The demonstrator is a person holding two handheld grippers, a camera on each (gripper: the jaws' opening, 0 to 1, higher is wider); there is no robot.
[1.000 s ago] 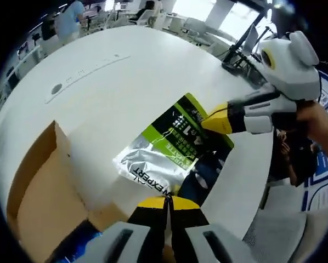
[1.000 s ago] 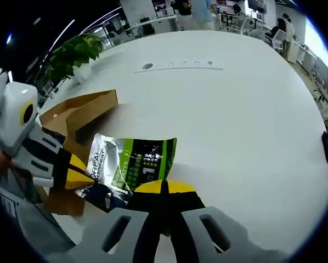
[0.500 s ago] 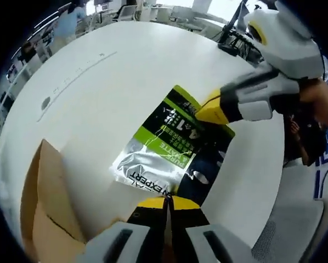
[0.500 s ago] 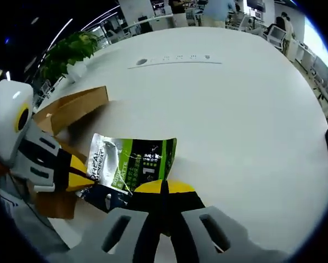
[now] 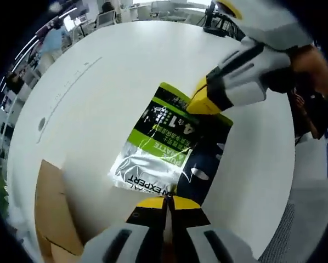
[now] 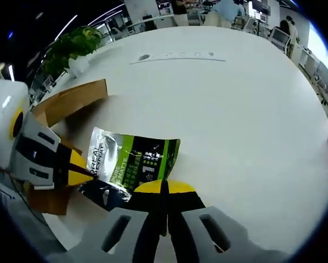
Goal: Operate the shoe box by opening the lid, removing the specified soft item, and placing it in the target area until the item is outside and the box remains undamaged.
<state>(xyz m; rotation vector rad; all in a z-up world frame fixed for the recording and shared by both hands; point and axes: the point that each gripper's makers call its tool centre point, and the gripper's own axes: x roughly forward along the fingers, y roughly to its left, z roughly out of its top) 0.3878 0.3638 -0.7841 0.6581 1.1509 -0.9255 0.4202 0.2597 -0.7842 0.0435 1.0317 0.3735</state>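
A flat soft pouch [image 5: 167, 148], green, silver and black with white lettering, lies over the white table. My left gripper [image 5: 167, 201] is shut on its near black end. My right gripper [image 6: 163, 187] is shut on the opposite end, and its yellow tip [image 5: 201, 102] shows on the pouch's far edge in the left gripper view. In the right gripper view the pouch [image 6: 130, 164] spans between my jaws and the left gripper's yellow tip [image 6: 79, 170]. The brown cardboard shoe box [image 6: 71, 101] stands open behind the pouch at the left, and its flap [image 5: 54, 211] shows at lower left.
The round white table [image 6: 235, 109] stretches wide beyond the pouch, with a cable port strip [image 6: 177, 55] near its far side. A potted plant [image 6: 71, 49] stands past the box. Office chairs, desks and people are in the background.
Both views have shifted as my hands moved. The pouch stays held at both ends, and the box flap has slid lower and further left in the left gripper view.
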